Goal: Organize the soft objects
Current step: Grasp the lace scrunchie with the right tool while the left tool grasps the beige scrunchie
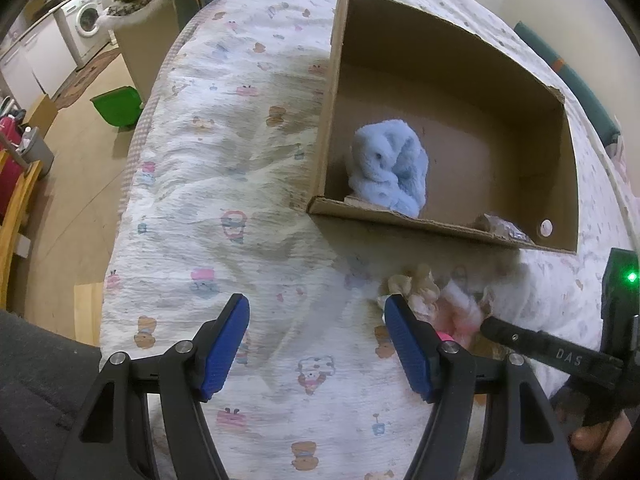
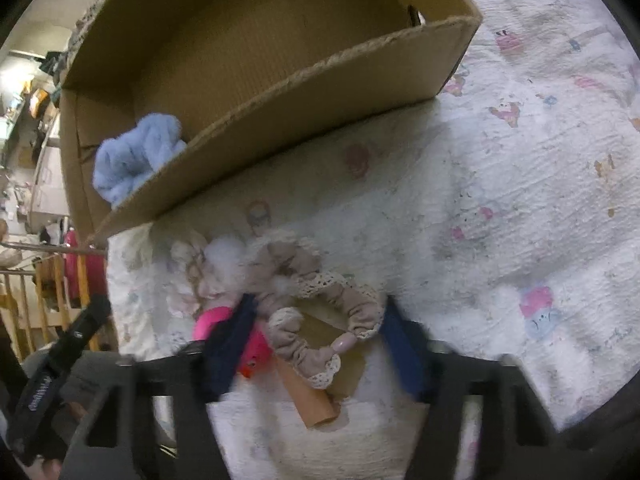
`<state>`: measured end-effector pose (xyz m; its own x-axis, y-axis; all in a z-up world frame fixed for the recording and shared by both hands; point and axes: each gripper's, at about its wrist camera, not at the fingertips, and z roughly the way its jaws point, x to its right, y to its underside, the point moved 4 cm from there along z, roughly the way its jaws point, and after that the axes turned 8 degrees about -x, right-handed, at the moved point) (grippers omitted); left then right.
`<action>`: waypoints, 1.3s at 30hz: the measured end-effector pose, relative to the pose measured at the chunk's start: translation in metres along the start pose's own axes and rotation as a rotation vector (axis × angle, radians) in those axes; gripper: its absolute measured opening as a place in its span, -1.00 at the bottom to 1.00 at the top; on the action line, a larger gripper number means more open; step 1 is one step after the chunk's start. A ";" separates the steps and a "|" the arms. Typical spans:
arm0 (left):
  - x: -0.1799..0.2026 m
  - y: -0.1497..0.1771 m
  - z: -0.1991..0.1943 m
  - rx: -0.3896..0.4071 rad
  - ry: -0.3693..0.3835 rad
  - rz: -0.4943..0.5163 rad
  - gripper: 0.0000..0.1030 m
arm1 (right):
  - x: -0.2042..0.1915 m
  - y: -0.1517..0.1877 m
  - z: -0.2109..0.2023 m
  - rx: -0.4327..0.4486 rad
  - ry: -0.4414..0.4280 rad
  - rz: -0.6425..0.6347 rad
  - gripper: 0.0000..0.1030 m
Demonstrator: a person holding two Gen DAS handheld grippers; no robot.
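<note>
A cardboard box (image 1: 328,92) stands on the printed bedspread (image 1: 224,184), with a fluffy light-blue cloth (image 1: 390,166) inside it; the box (image 2: 304,96) and the cloth (image 2: 128,160) also show in the right wrist view. A pile of small soft things lies in front of the box: a beige lace-edged scrunchie (image 2: 320,320), a cream one (image 2: 188,268), white fluff (image 2: 228,256) and a pink piece (image 2: 212,320). My right gripper (image 2: 316,320) is open, its jaws on either side of the beige scrunchie. My left gripper (image 1: 316,320) is open and empty, just left of the pile (image 1: 424,288).
A small crumpled item (image 1: 500,226) lies in the box's near right corner. The bed edge drops to a wooden floor at left, with a green bin (image 1: 116,108), a grey bin (image 1: 34,152) and a wooden rail (image 1: 16,200). A cardboard tube (image 2: 308,396) lies under the scrunchie.
</note>
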<state>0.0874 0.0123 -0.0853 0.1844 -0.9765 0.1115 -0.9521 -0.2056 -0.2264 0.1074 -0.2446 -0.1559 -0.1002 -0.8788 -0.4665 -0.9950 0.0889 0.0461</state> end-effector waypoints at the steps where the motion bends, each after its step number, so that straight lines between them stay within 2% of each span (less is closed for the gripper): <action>1: 0.001 0.000 0.001 -0.003 0.000 0.002 0.31 | 0.001 -0.001 -0.002 0.005 0.004 0.004 -0.37; 2: 0.001 0.000 0.002 -0.005 -0.001 0.005 0.31 | 0.003 -0.001 -0.004 0.010 0.003 0.011 -0.37; 4: 0.002 0.001 0.002 -0.006 -0.007 0.012 0.31 | 0.003 -0.001 -0.008 0.023 -0.024 0.019 -0.56; 7: 0.001 0.002 0.003 -0.007 -0.007 0.012 0.31 | 0.000 0.000 -0.019 0.057 -0.035 0.003 -0.63; 13: 0.003 -0.002 0.007 -0.016 0.031 0.012 0.31 | -0.002 0.009 -0.049 0.151 -0.107 0.012 -0.64; 17: 0.020 -0.005 0.014 -0.029 0.063 0.078 0.31 | -0.002 0.010 -0.067 0.224 -0.145 0.003 -0.64; 25: 0.061 0.003 0.047 -0.099 0.084 0.221 0.30 | 0.010 0.010 -0.076 0.213 -0.171 0.026 -0.64; 28: 0.067 0.003 0.058 -0.101 0.075 0.242 0.09 | 0.009 0.011 -0.070 0.207 -0.171 0.034 -0.64; 30: 0.069 0.005 0.066 -0.117 0.073 0.257 -0.34 | 0.007 0.010 -0.067 0.201 -0.170 0.039 -0.64; 32: 0.070 0.007 0.071 -0.139 0.084 0.263 -0.59 | 0.005 0.010 -0.065 0.196 -0.169 0.039 -0.64; 35: 0.070 0.008 0.066 -0.122 0.103 0.262 -0.72 | 0.002 0.008 -0.063 0.191 -0.170 0.033 -0.64; 37: 0.069 0.010 0.062 -0.125 0.136 0.262 -0.74 | 0.001 0.009 -0.061 0.182 -0.170 0.027 -0.64; 39: 0.065 0.015 0.060 -0.124 0.120 0.269 -0.75 | -0.001 0.009 -0.059 0.173 -0.169 0.022 -0.64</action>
<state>0.0999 -0.0580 -0.1399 -0.1013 -0.9786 0.1791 -0.9867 0.0757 -0.1440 0.0983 -0.2706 -0.1024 -0.1057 -0.7862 -0.6088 -0.9762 0.1988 -0.0872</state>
